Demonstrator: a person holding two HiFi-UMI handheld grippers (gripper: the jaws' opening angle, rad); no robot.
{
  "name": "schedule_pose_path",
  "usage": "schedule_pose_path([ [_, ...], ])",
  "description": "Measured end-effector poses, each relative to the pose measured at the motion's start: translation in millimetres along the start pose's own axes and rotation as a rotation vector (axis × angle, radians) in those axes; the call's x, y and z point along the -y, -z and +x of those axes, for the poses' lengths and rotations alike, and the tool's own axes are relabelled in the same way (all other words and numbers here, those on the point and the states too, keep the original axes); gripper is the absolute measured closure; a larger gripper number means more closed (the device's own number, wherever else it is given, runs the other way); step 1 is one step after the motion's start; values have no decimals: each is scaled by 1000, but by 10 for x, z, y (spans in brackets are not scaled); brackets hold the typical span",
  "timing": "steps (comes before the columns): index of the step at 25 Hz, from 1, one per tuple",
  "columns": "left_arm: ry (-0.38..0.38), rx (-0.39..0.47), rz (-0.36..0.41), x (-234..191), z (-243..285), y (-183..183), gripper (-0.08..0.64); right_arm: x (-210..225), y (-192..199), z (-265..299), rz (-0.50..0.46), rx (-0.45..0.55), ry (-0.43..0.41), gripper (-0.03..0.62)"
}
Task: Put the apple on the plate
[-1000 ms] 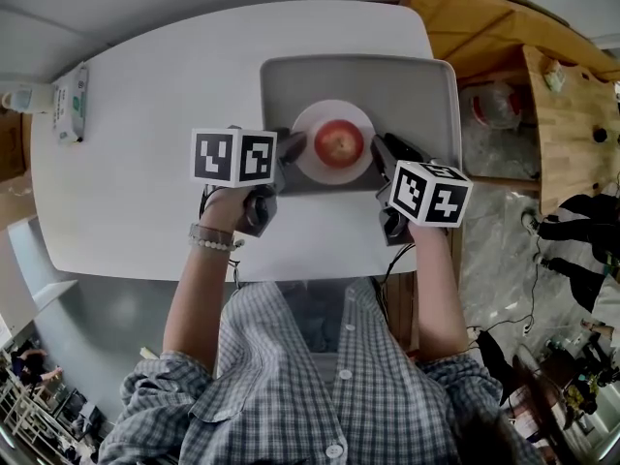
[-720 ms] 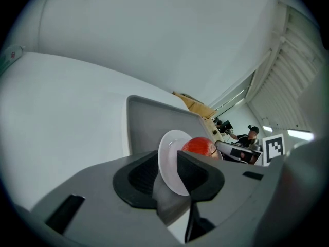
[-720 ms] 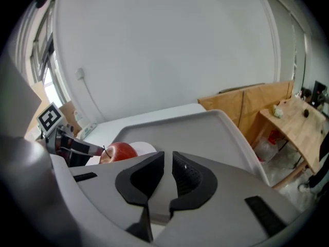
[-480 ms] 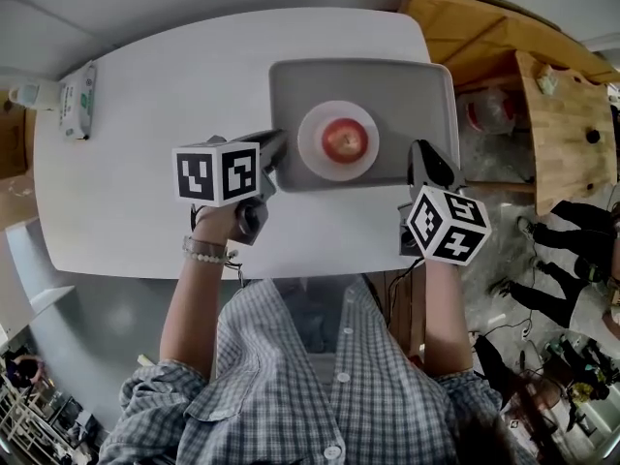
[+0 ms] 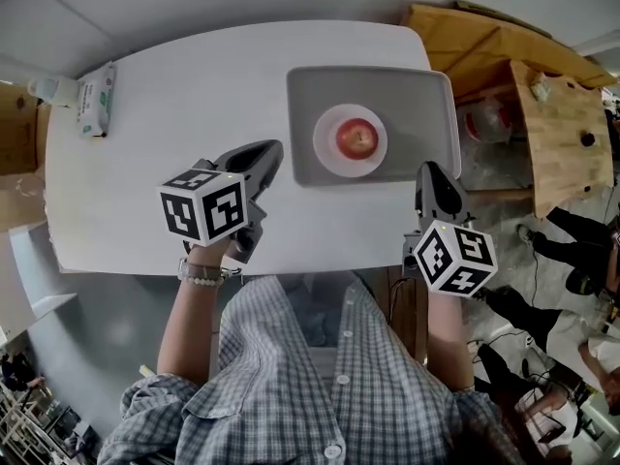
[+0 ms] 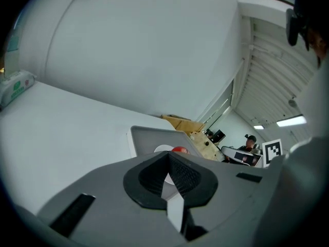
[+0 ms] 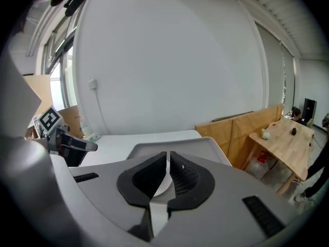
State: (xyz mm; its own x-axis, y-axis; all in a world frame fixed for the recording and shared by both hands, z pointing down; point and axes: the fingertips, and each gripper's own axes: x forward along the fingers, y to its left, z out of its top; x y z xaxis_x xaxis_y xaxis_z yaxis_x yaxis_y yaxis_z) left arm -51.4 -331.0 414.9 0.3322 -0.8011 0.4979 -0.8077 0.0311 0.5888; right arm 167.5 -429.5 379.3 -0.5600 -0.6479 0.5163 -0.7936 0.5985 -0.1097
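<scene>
Grey left tongs: closed pad to pad with nothing between them. The jaws have just been closing, on empty air. They hang over the counter, just off the near left corner of the tray.
Grey right tongs: the pads are drawn together with only a sliver of light between them, and nothing is held. They hang by the counter's near right corner, close to the tray's near right corner.
Red apple: it sits upright with the stem dimple up, in the middle of the white plate. Neither tool touches it.
Plate and tray: the plate rests in the middle of the tray. The tray lies along the counter's right edge, toward the far right corner.
Pack of wipes: at the counter's far left corner, well apart from everything else.
Stage, as a judgement: the apple looks placed, and what remains is to get both tools clear.
Doing it well: the person should keep both pairs of tongs closed and draw them toward the counter's near edge. They should travel above the height of the tray rim, one on each side, and never cross over the plate.
Risk: a knock on a near corner of the tray could slide the plate and roll the apple off it, since a round fruit on a shallow dish has little to stop it.
</scene>
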Motion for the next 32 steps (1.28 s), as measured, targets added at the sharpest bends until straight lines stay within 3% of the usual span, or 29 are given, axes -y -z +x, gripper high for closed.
schedule_pose_path([
  [6, -9, 35, 121, 215, -388, -5, 551, -492, -23, -249, -49, 38, -57, 558],
  [11, 24, 120, 178, 431, -710, -90, 551, -790, -80, -371, -60, 49, -115, 560],
  [16, 22, 160, 186, 455, -905, -114, 551, -963, -193, -400, -96, 82, -154, 561],
  [21, 47, 189, 120, 404, -970, -93, 551, -1142, -233, -363, -108, 88, -223, 561],
  [32, 61, 177, 139, 437, -933, -86, 551, -1182, -195, -329, -171, 69, -220, 561],
])
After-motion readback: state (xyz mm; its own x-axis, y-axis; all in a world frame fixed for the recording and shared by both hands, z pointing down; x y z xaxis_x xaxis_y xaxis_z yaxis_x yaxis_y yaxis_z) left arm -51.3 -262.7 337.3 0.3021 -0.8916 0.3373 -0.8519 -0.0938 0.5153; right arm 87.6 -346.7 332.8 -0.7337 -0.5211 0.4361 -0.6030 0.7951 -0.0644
